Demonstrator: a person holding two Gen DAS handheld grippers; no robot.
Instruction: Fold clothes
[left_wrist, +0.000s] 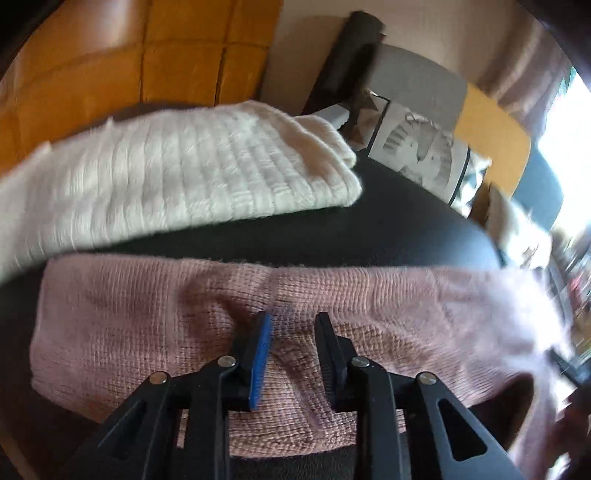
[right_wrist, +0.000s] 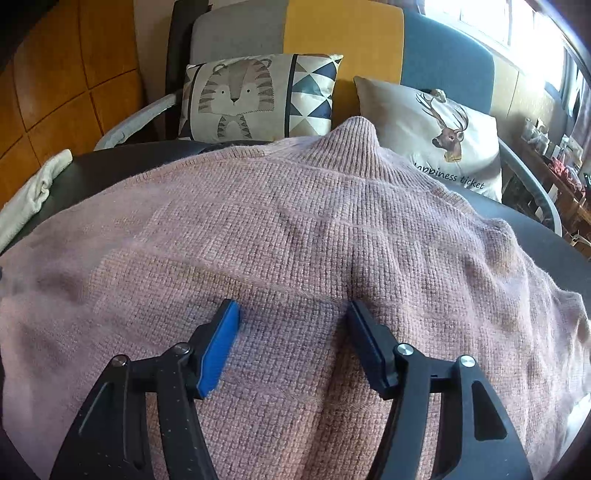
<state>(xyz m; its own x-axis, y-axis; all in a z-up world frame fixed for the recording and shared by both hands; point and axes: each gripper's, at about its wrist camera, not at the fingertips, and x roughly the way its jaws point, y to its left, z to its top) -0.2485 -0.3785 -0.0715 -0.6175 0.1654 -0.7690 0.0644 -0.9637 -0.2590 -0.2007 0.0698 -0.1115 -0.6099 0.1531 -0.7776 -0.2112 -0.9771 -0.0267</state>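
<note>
On the dark table: spread pink knit sweater, covering most of the top in the right wrist view, collar pointing toward the sofa.
At far left of the table: cream knit garment, folded, lying beyond the sweater with a strip of bare dark surface between them; blurred in the left wrist view.
Floor, left: orange-brown tiles with dark joints, beyond the table edge.
Behind the table: sofa with a back in grey, mustard and blue panels, dark frame post at its left end.
Cushion, left: tiger cushion with a triangle pattern along one side, leaning on the sofa back.
Cushion, right: deer cushion with lettering below the stag's head, just beside the sweater's collar.
Room, far right: bright window, shelf of small items below it, too blurred to name.
Left gripper: hovering over a narrow band of the sweater, jaws partly apart, pads clear of the knit, nothing pinched.
Right gripper: over the sweater's middle, jaws spread wide, blue pad on the left finger facing inward, no cloth between.
</note>
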